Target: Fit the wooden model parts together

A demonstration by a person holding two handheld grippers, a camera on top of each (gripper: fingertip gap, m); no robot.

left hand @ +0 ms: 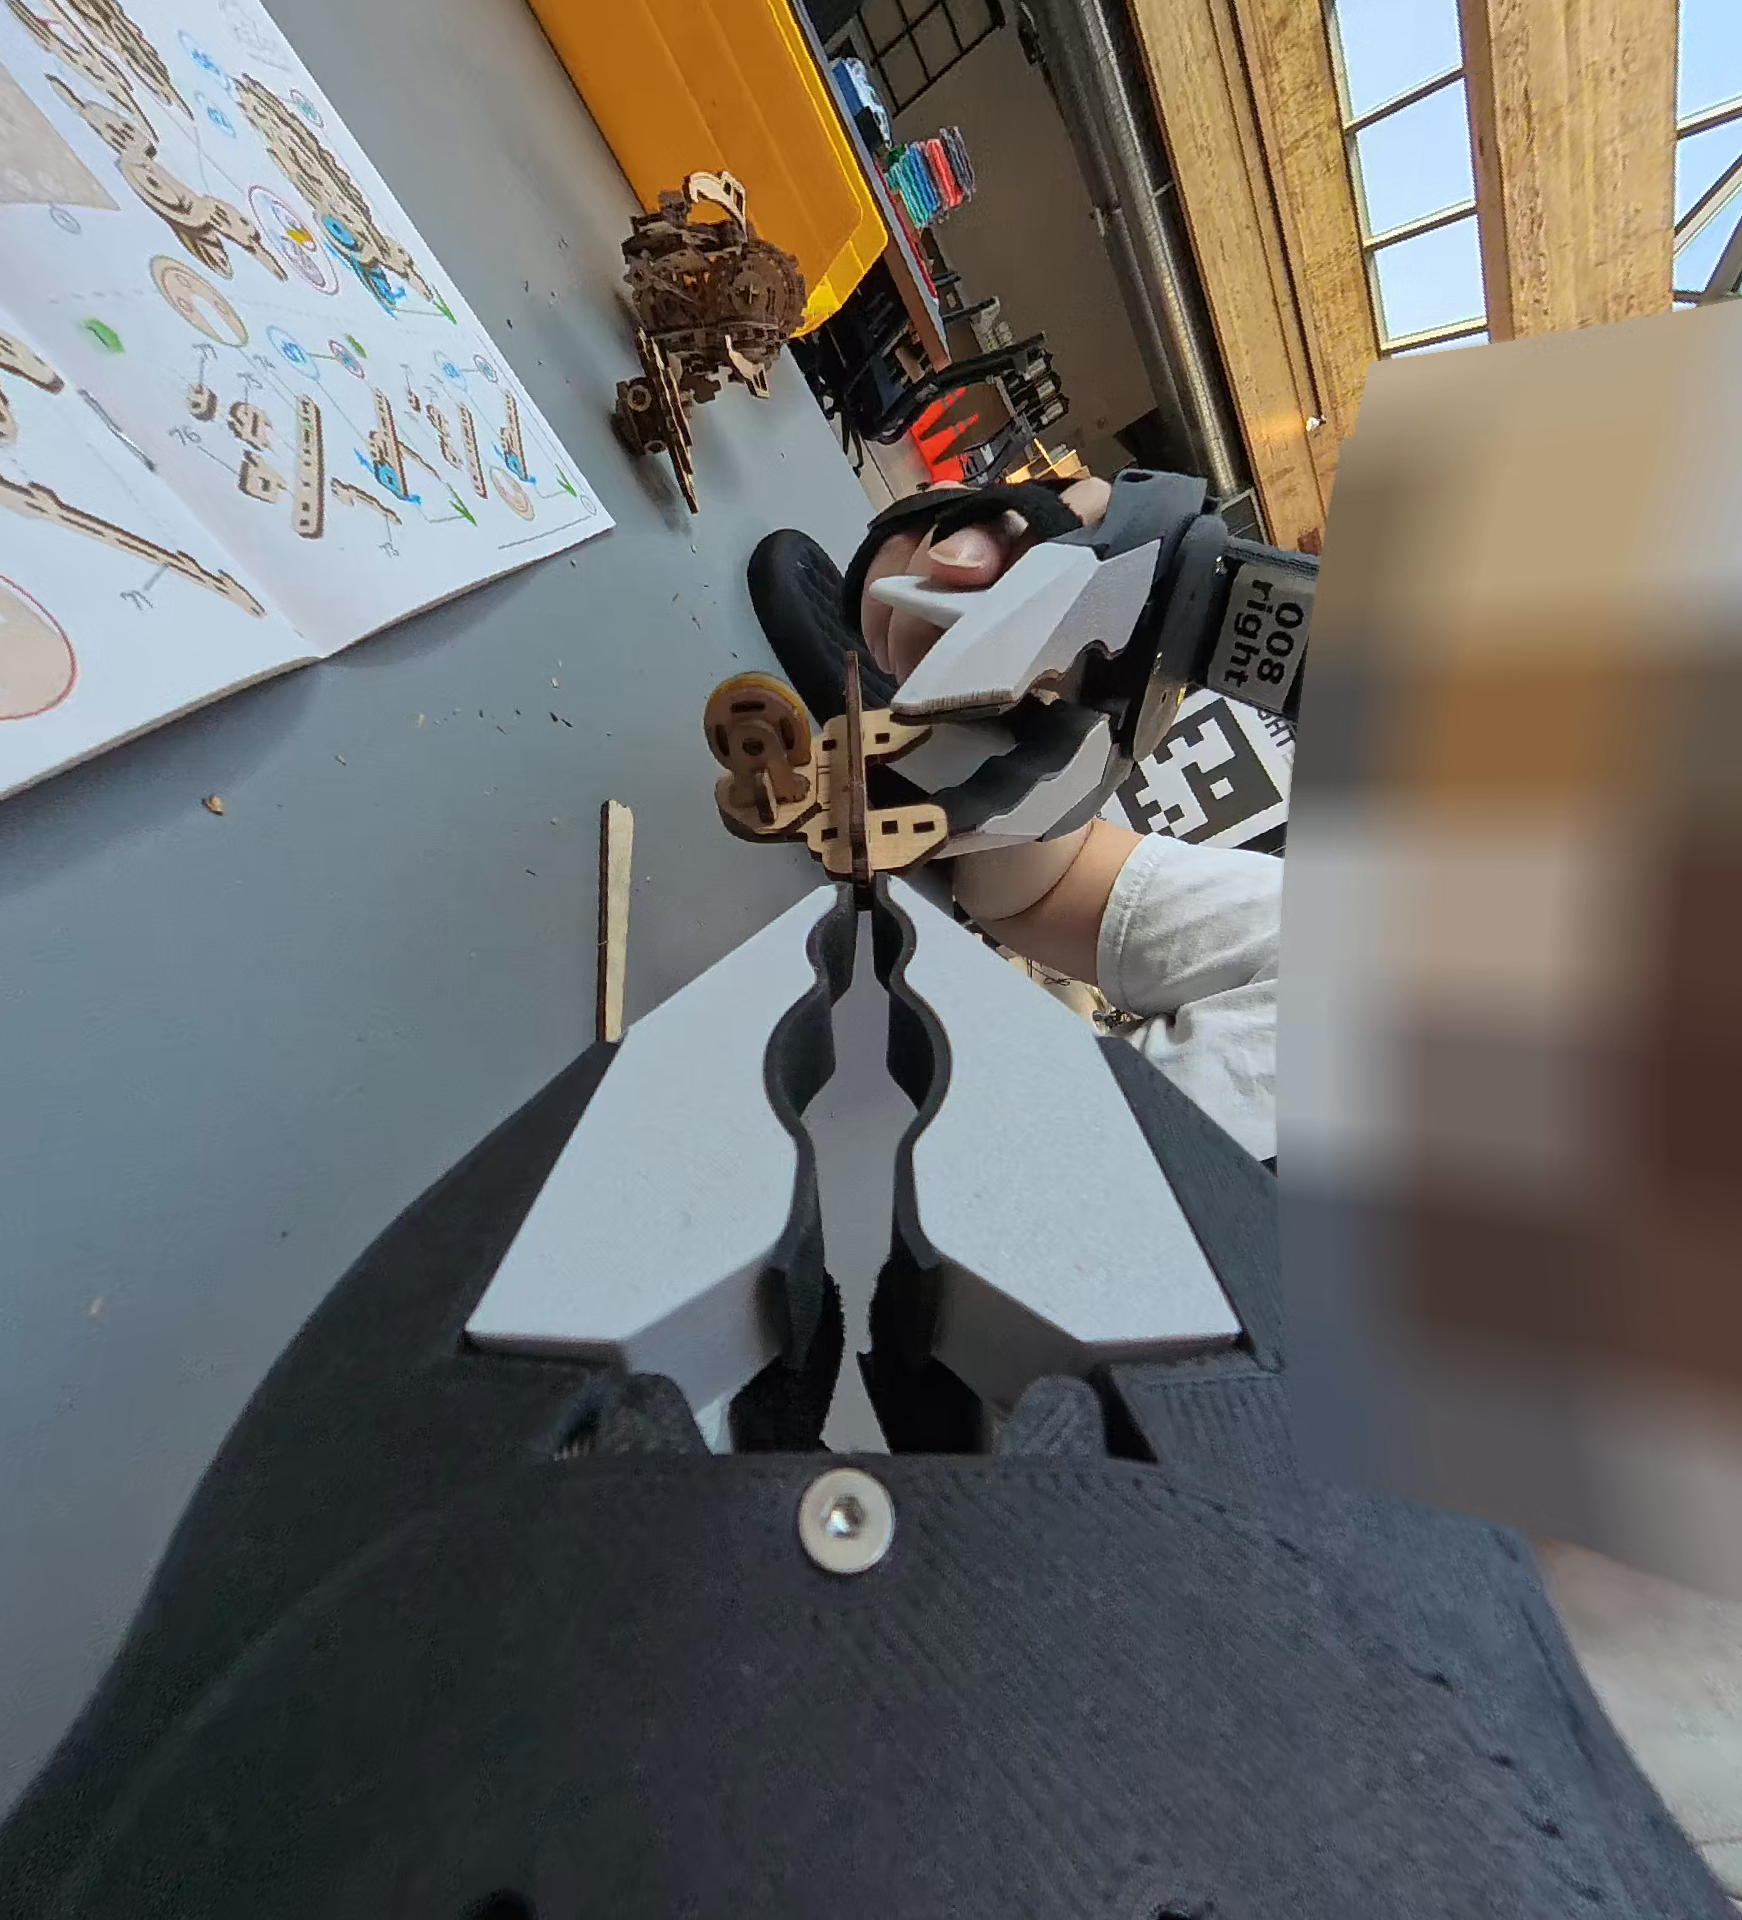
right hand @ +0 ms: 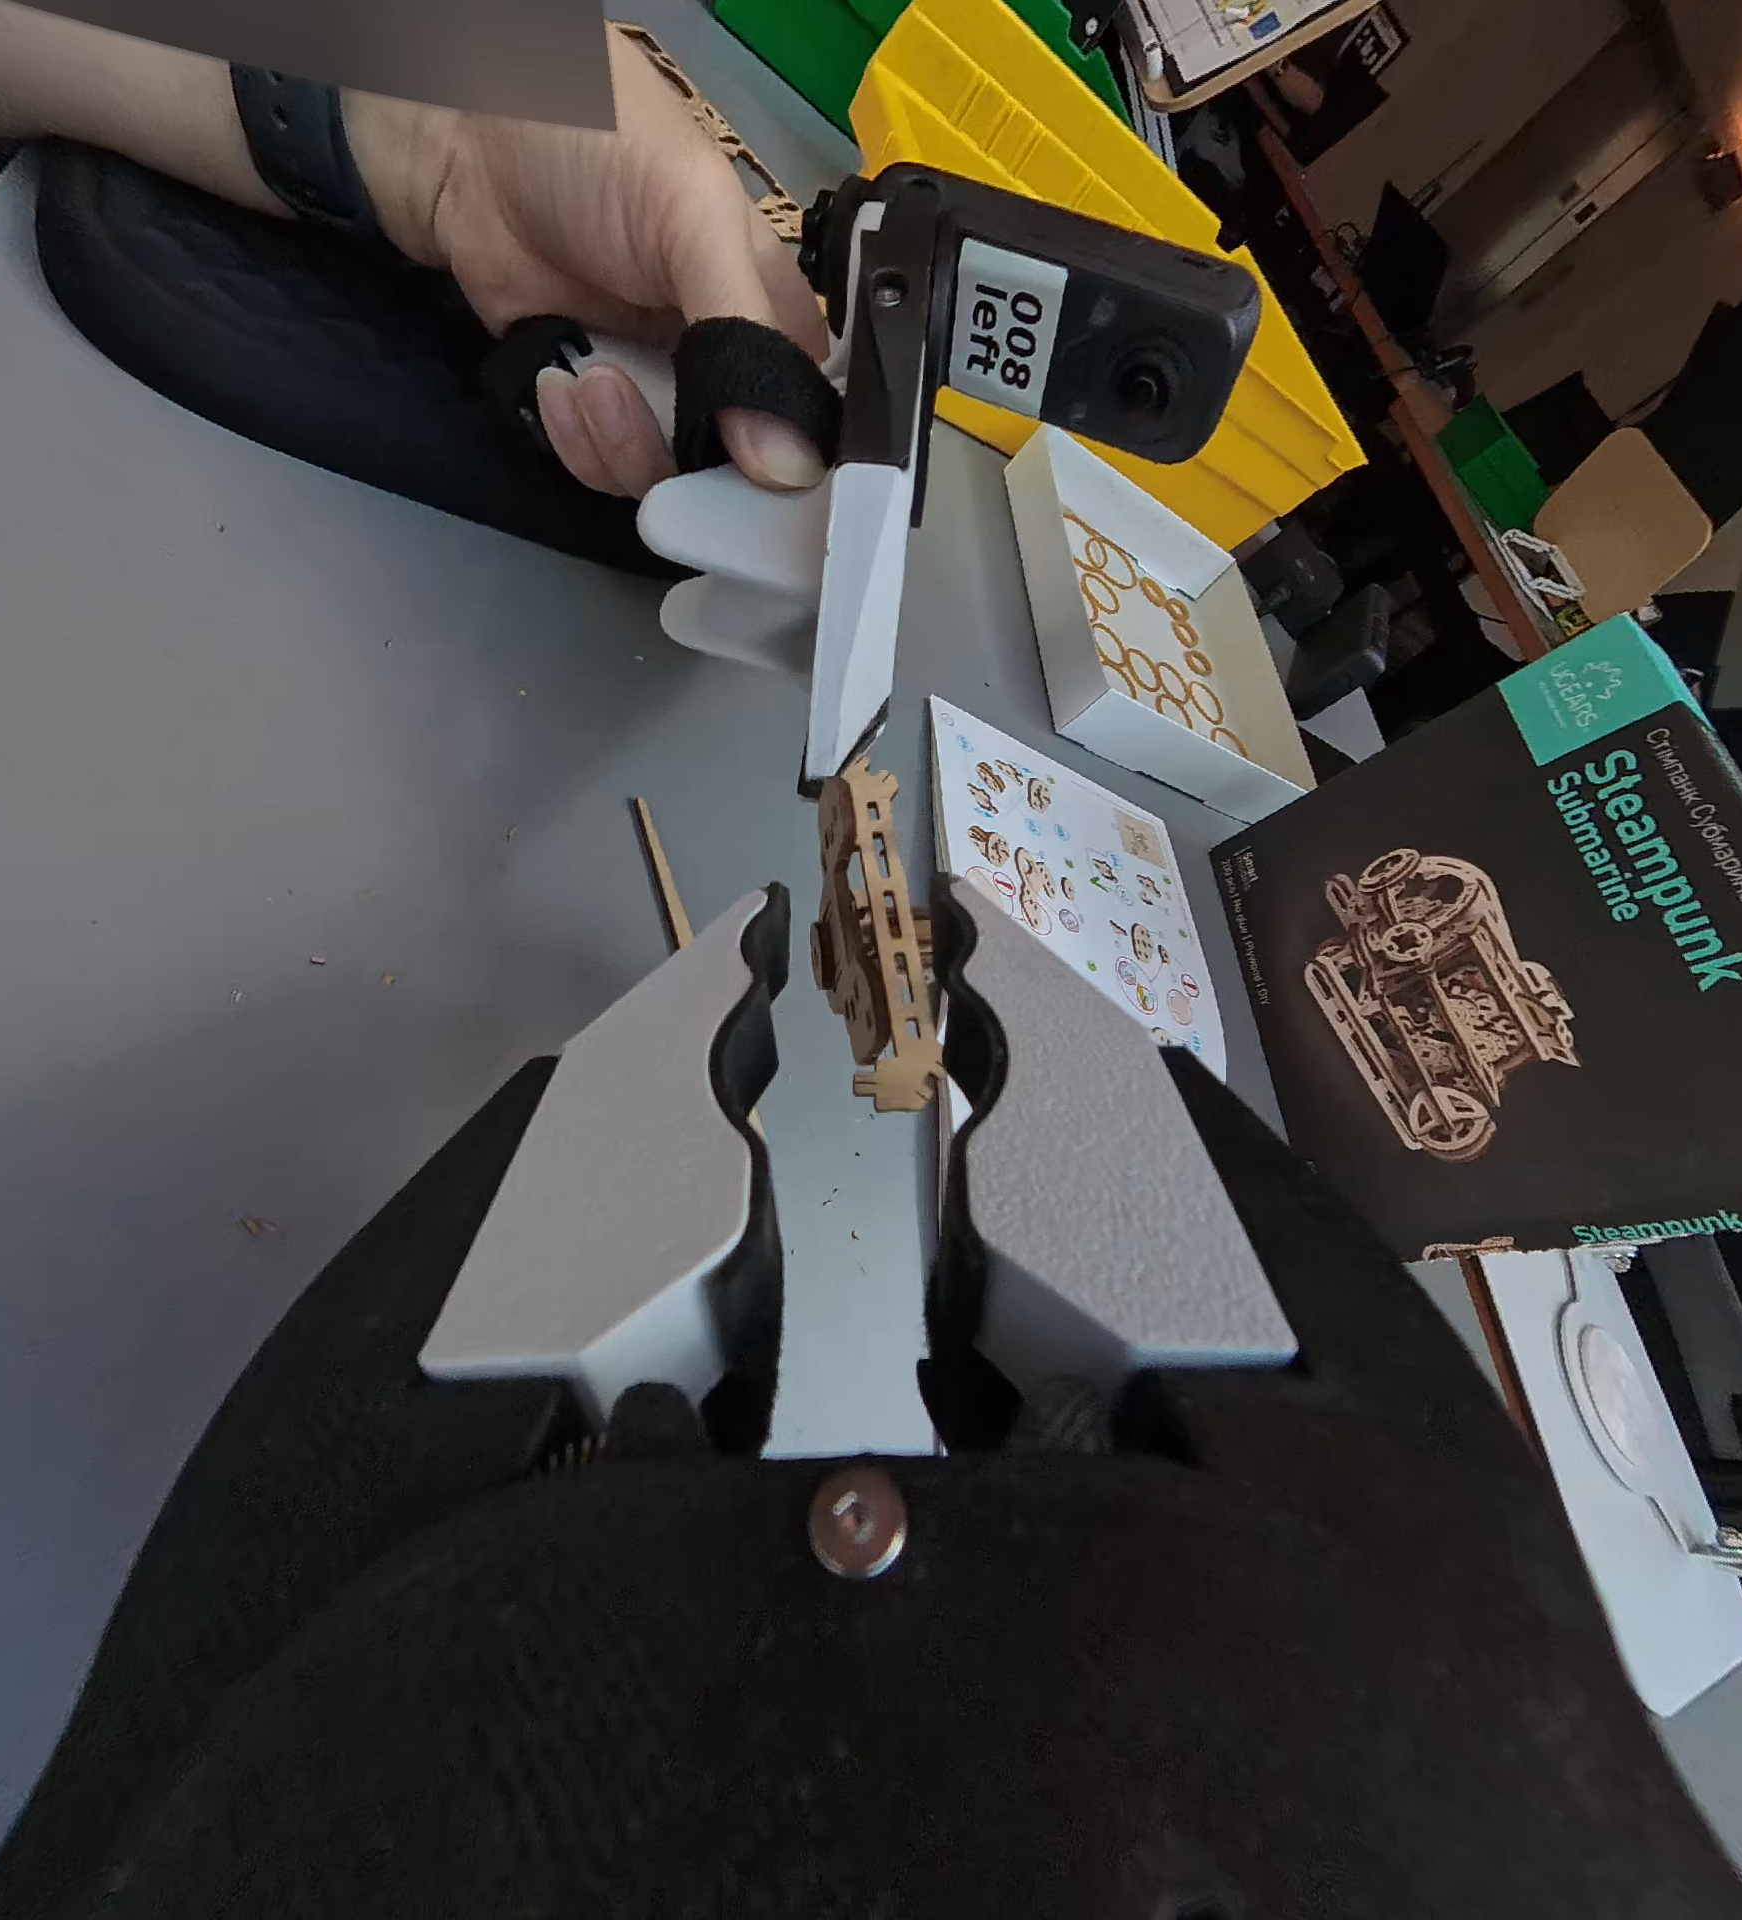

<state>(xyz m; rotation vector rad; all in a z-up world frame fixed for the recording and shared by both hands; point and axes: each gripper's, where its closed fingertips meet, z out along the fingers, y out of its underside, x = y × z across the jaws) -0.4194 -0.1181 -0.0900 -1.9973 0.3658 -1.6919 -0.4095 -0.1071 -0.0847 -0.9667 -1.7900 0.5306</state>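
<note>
A small wooden sub-assembly (left hand: 825, 779) with a round wheel part and slotted plates hangs in the air above the grey table (left hand: 223, 1143). My left gripper (left hand: 862, 894) is shut on the edge of its thin middle plate. In the right wrist view the left gripper (right hand: 836, 764) comes down from above and pinches the top of the sub-assembly (right hand: 872, 956). My right gripper (right hand: 856, 914) is open around the sub-assembly; the right pad touches it and the left pad stands a little apart. The right gripper also shows in the left wrist view (left hand: 914, 758).
A loose wooden stick (left hand: 615, 920) lies on the table near the grippers. An open instruction booklet (left hand: 223, 364), a partly built model (left hand: 706, 312), yellow bins (right hand: 1106, 260), a white tray of wooden ring parts (right hand: 1147, 623) and the kit's dark box (right hand: 1511, 935) stand around. The tips of both grippers are at nearly the same place. The partly built model (left hand: 706, 312) sits 30 centimetres or so from the ends of my right fingers.
</note>
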